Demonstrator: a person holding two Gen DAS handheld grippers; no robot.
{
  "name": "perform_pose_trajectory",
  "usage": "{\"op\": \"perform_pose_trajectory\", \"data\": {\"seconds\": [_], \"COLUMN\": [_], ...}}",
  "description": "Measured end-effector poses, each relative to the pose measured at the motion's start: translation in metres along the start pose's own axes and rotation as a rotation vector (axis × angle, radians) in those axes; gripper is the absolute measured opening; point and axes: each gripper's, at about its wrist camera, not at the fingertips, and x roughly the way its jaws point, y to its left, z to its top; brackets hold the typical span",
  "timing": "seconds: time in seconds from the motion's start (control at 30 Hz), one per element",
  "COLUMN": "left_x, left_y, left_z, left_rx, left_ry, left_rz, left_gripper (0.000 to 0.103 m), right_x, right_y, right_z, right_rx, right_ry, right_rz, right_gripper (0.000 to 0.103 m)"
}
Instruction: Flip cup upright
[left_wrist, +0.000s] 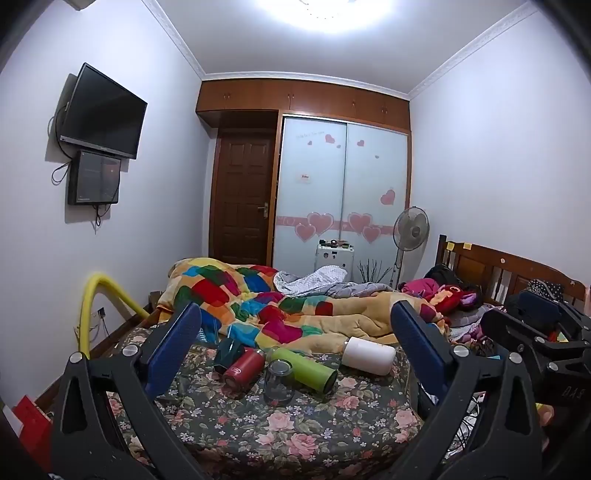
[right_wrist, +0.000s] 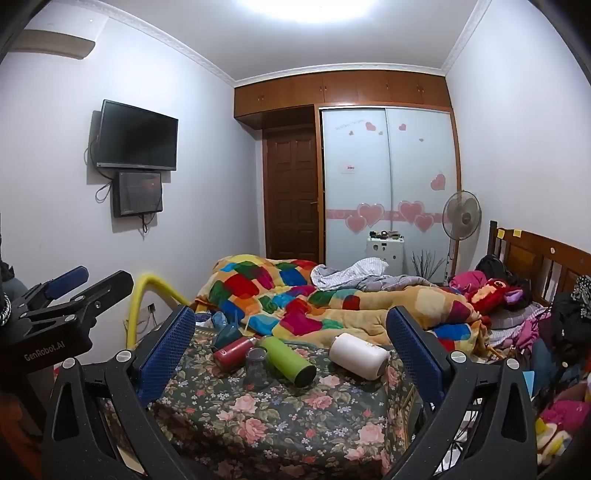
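Approach phase, before any contact. A clear glass cup (left_wrist: 279, 380) stands inverted, mouth down, on the floral bedspread (left_wrist: 258, 432), near the front of a cluster of fallen vessels: a red bottle (left_wrist: 243, 370) just to its left, a green flask (left_wrist: 304, 369) lying just behind and to its right, a white bottle (left_wrist: 367, 355) farther right, and a dark teal container (left_wrist: 228, 353) behind the red one. A patchwork quilt (left_wrist: 280, 306) is heaped beyond.

The left gripper (left_wrist: 295, 332) hovers short of the cup with its blue-padded fingers (left_wrist: 173, 350) spread wide and nothing between them. The right gripper (right_wrist: 291, 332) is likewise splayed wide and empty, well apart from the cup (right_wrist: 256, 369); in the right wrist view the left tool appears at the left edge.

Judgement: the grasp is not yet begun. The next move calls for advancing one gripper so that its fingers straddle the cup's wall, clear of the red bottle and green flask, closing gently on the slick glass, then lifting and rotating a half turn before setting it down on the soft, uneven bedspread.
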Motion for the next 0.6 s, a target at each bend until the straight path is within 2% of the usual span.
{"op": "perform_pose_trajectory", "data": {"seconds": [0.4, 0.6], "left_x": [0.011, -0.002], "left_y": [-0.003, -0.005], "left_z": [0.0, -0.001], "left_rx": [0.016, 0.026], "left_ry": [-0.008, -0.026], "left_rz": [0.011, 0.011], "left_gripper": [0.103, 0.103], "right_x": [0.0, 0.0], "right_y": [0.0, 0.001], "right_z": [0.0, 0.0], "right_rx": [-0.003, -0.006], "right_ry": [0.003, 0.004], "right_rz": [-0.001, -0.001], "right_gripper": [0.103, 0.103]}}
